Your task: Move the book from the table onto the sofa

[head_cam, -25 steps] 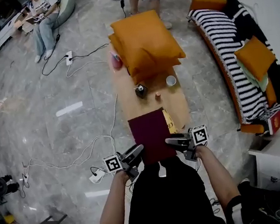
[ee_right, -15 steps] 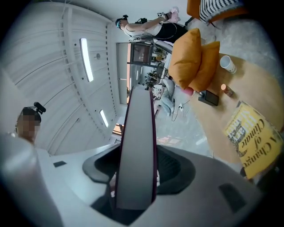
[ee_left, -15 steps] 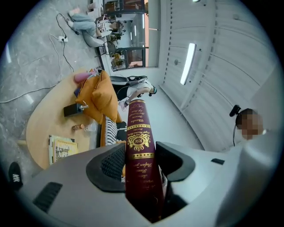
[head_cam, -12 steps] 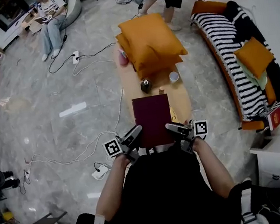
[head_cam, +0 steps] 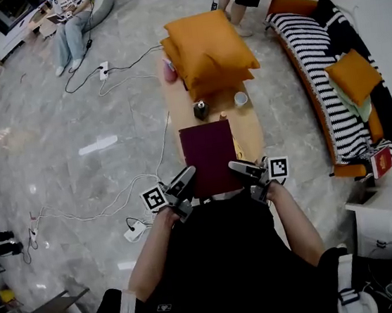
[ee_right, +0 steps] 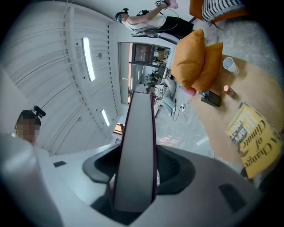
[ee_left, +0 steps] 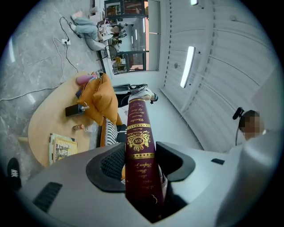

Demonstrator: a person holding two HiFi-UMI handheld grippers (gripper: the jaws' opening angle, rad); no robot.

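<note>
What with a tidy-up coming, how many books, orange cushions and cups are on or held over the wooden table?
Books: 2, the maroon book held up and the yellow book lying flat.
Cushions: 2, stacked.
Cups: 1.
Total: 5.

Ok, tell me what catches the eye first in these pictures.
A maroon book is gripped at its two side edges by the left gripper and the right gripper, over the near end of the table. Beyond it, big orange cushions are stacked on the table's far end. A striped sofa stands at the right.
</note>
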